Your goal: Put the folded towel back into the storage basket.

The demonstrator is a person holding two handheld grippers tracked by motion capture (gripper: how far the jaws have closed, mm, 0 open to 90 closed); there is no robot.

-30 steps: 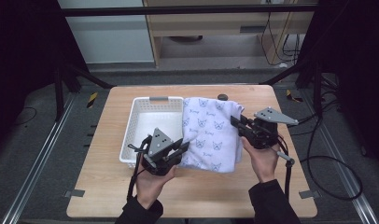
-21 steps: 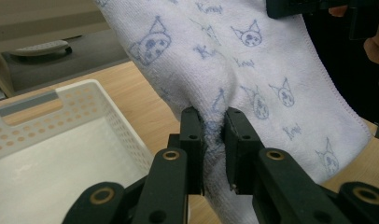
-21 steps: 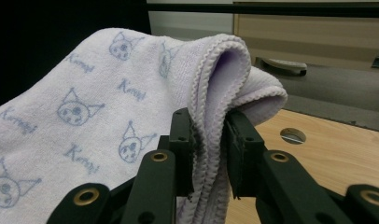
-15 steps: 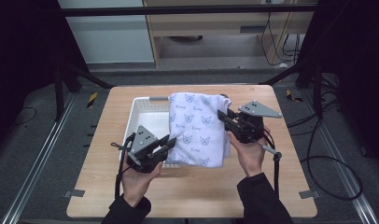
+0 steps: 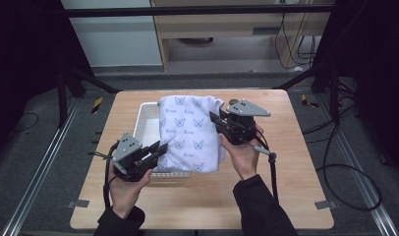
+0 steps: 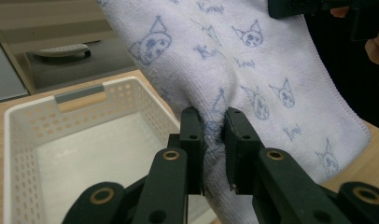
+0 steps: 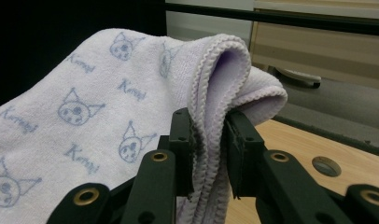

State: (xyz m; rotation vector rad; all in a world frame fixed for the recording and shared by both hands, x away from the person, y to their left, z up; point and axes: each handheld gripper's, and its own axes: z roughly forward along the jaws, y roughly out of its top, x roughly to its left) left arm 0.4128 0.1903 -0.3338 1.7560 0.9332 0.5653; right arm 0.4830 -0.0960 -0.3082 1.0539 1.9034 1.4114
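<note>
A folded white towel (image 5: 190, 132) printed with blue cat faces hangs in the air over a white perforated basket (image 5: 148, 129). My left gripper (image 5: 159, 150) is shut on the towel's near left edge, above the basket's front rim. In the left gripper view its jaws pinch a bunch of the towel (image 6: 234, 74) with the basket (image 6: 80, 140) below and left. My right gripper (image 5: 215, 121) is shut on the towel's right edge, higher up. In the right gripper view the towel's (image 7: 108, 107) stitched folded edges sit clamped between the jaws.
The wooden table (image 5: 296, 162) has bare room right of the basket and along its front. A small round dark hole (image 7: 325, 166) sits in the tabletop near the far edge. A low wooden shelf (image 5: 237, 29) and cables (image 5: 335, 162) lie beyond and beside the table.
Both grippers have carried the towel leftward, from the table right of the basket to above the basket. The left gripper dropped toward the basket's front rim.
</note>
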